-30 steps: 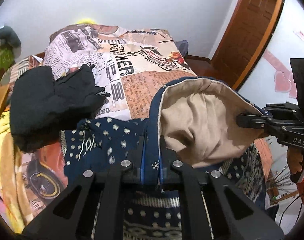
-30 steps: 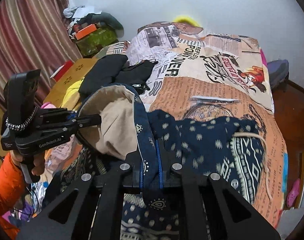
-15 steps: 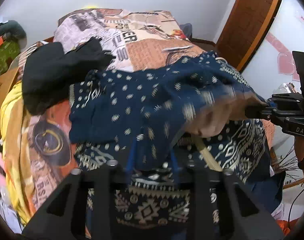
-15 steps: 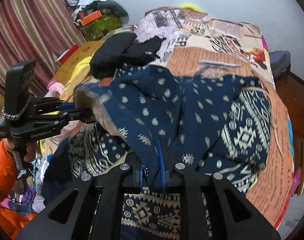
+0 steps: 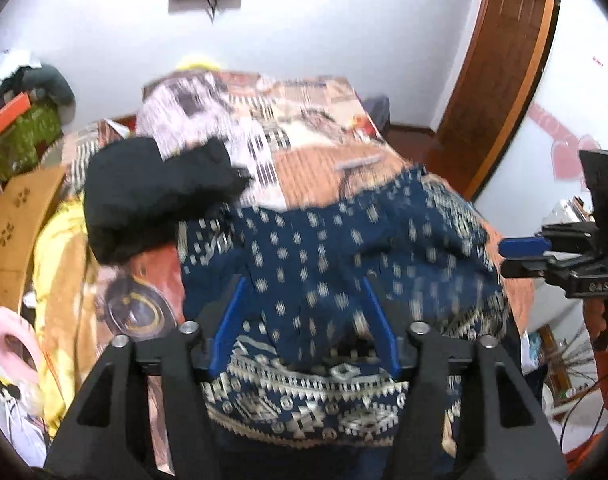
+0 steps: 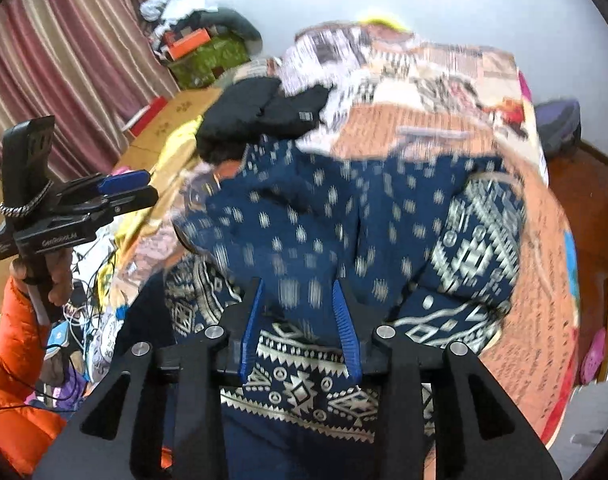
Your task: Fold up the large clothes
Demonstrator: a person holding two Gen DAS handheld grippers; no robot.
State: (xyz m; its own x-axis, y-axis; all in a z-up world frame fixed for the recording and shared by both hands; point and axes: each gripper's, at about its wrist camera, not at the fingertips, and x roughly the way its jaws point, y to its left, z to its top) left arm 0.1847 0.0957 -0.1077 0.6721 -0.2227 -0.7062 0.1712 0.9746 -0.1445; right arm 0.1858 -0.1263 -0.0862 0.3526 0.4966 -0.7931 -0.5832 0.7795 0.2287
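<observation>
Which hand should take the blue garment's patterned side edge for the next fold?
Probably right: the right hand-held gripper is open beside the patterned side of the blue garment, while the left hand-held gripper, also open, hangs off the opposite edge.

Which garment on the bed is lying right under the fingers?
The navy patterned garment, spread near both grippers; the black clothes lie bunched farther back.

Navy garment (image 5: 336, 256) motion-blurred, bedspread (image 6: 436, 80) print illegible
</observation>
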